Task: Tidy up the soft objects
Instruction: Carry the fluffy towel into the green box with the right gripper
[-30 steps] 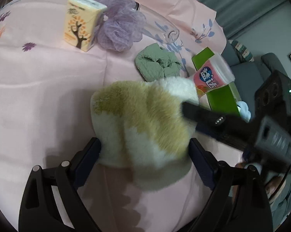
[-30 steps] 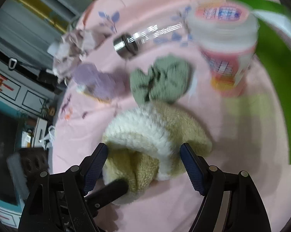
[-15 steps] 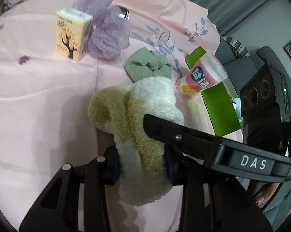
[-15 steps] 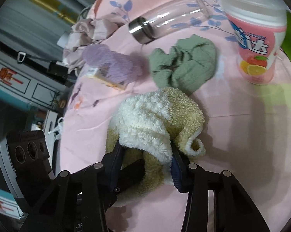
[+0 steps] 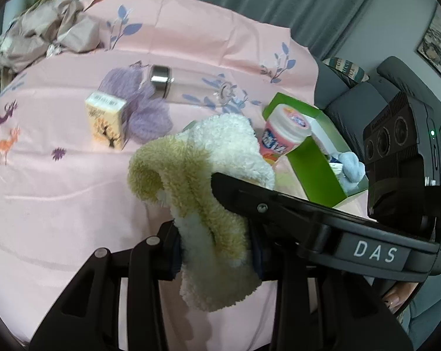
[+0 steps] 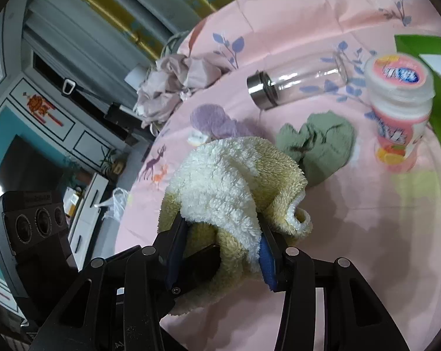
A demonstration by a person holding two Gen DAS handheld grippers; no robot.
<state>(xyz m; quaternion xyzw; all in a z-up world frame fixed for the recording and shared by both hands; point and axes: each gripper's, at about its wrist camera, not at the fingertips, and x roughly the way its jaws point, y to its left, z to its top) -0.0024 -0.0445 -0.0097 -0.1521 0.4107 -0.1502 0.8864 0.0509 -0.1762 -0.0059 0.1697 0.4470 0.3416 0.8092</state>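
Left gripper (image 5: pixel 216 251) clamped on the lower fold of the cream-and-tan fleece cloth (image 5: pixel 202 172). Right gripper (image 6: pixel 220 248) clamped on the same cloth (image 6: pixel 223 181); the bundle hangs between both, above the pink bedsheet (image 5: pixel 59 190). In the right wrist view: green cloth (image 6: pixel 319 146) at 2 o'clock of the bundle, pink jar (image 6: pixel 399 111) farther right, glass bottle (image 6: pixel 296 84) at 1 o'clock.

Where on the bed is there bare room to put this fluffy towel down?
Free: the pink sheet left of the fluffy towel, below the tissue pack. Crowded: ahead and right, around the purple sponge, green cloth, pink jar and green box.
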